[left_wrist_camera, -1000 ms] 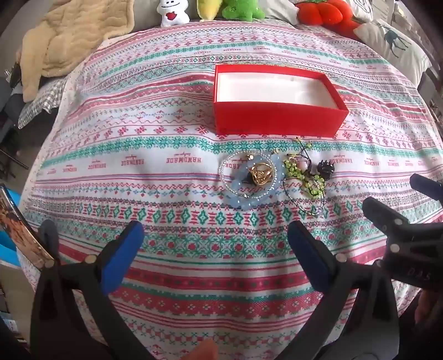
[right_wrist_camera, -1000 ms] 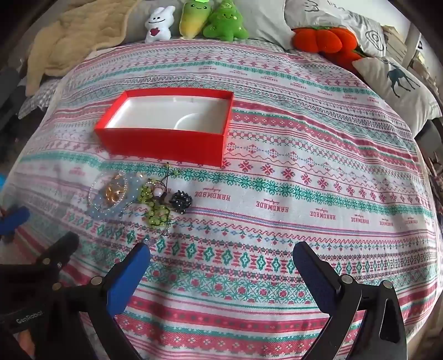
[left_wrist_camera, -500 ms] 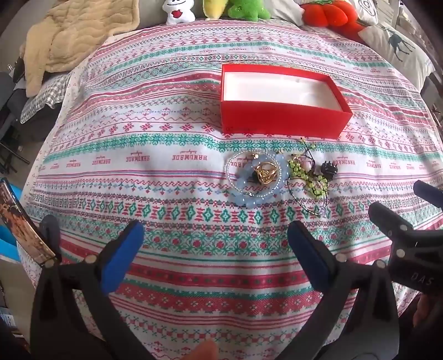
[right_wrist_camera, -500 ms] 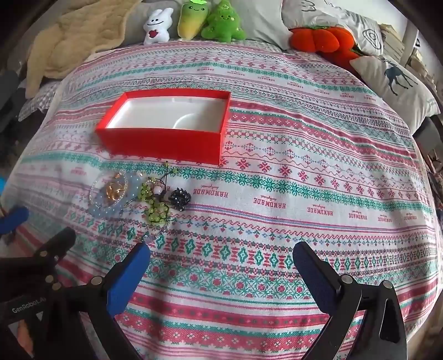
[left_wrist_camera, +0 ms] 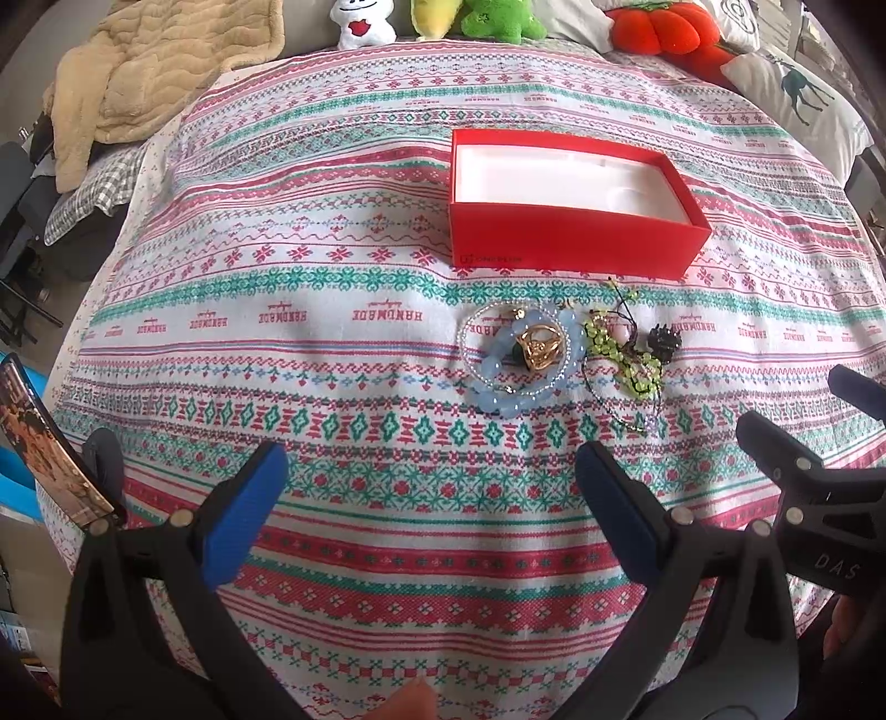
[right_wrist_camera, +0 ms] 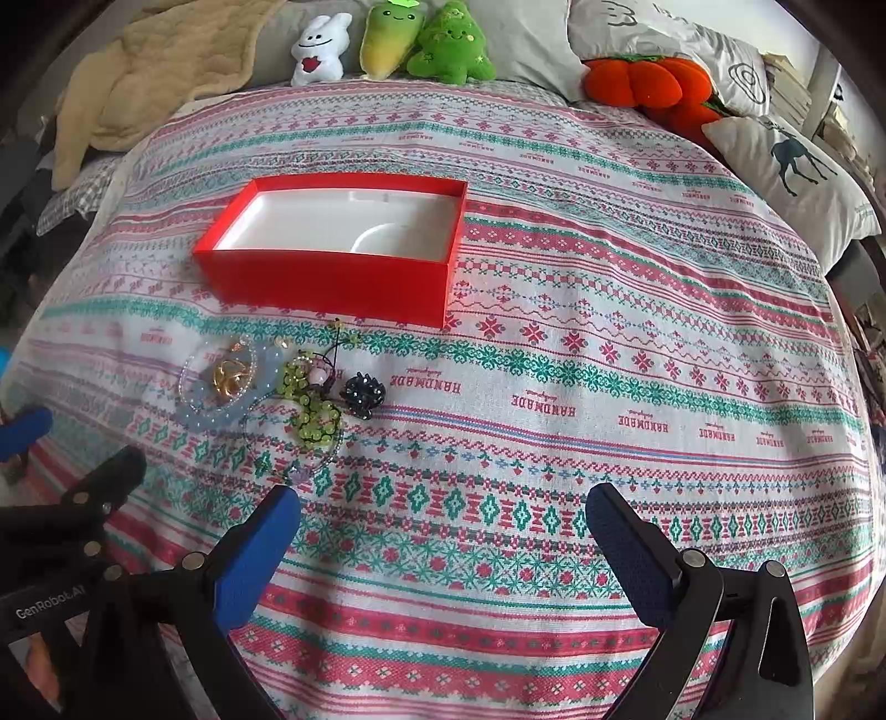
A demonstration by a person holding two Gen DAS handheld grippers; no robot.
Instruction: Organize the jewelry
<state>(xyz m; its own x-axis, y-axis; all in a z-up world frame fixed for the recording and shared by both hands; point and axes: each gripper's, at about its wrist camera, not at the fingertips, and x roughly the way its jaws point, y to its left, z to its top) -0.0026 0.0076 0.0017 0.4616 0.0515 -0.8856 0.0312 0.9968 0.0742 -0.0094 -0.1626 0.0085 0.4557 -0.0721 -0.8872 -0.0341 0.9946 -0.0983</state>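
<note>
An open red box (left_wrist_camera: 570, 243) with a white empty inside (right_wrist_camera: 343, 227) sits on the patterned bedspread. Just in front of it lies a small pile of jewelry: a pale blue bead bracelet (left_wrist_camera: 501, 396) (right_wrist_camera: 213, 415) around a gold ring (left_wrist_camera: 540, 346) (right_wrist_camera: 228, 374), a green bead string (left_wrist_camera: 626, 360) (right_wrist_camera: 313, 412) and a dark bead cluster (left_wrist_camera: 662, 340) (right_wrist_camera: 362, 393). My left gripper (left_wrist_camera: 426, 493) is open and empty, hovering short of the pile. My right gripper (right_wrist_camera: 443, 531) is open and empty, to the right of the pile. Each gripper shows at the edge of the other's view.
Plush toys (right_wrist_camera: 423, 41) and an orange pumpkin cushion (right_wrist_camera: 648, 83) line the far edge of the bed. A beige blanket (left_wrist_camera: 144, 72) lies at the far left. A deer-print pillow (right_wrist_camera: 792, 183) lies at the right. A book (left_wrist_camera: 39, 437) stands at the left edge.
Both views have tilted so the box and jewelry sit lower in frame; the cameras have edged slightly nearer. Both grippers stay open and nothing on the bed has moved.
</note>
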